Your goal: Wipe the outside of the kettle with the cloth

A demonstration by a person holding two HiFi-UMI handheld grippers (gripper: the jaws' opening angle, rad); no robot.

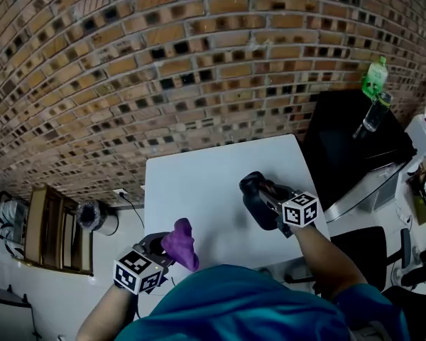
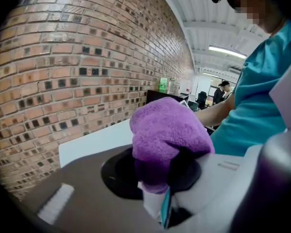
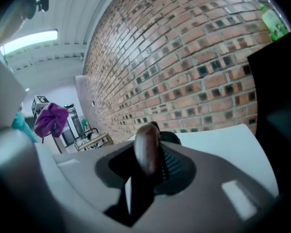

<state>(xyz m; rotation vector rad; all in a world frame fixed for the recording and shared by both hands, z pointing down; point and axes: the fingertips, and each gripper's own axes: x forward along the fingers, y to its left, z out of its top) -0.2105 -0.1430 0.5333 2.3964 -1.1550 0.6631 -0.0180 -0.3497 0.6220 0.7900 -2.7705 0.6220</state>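
My left gripper [image 1: 165, 253] is shut on a bunched purple cloth [image 1: 181, 242], held over the near left corner of the white table [image 1: 199, 180]. In the left gripper view the cloth [image 2: 167, 132] bulges out from between the jaws of that gripper [image 2: 160, 181]. My right gripper [image 1: 268, 201] is shut on the handle of a dark kettle [image 1: 255, 194], held just over the table's right side. In the right gripper view the brownish handle [image 3: 146, 147] stands upright between the jaws of the gripper [image 3: 148, 171], and the purple cloth [image 3: 51, 119] shows far left. Most of the kettle body is hidden.
A brick wall runs behind the table. To the right a black desk [image 1: 341, 155] carries a green bottle [image 1: 375, 77] and a clear bottle [image 1: 373, 116]. A wooden rack [image 1: 46, 226] stands at the left, and an office chair [image 1: 383, 251] at the lower right.
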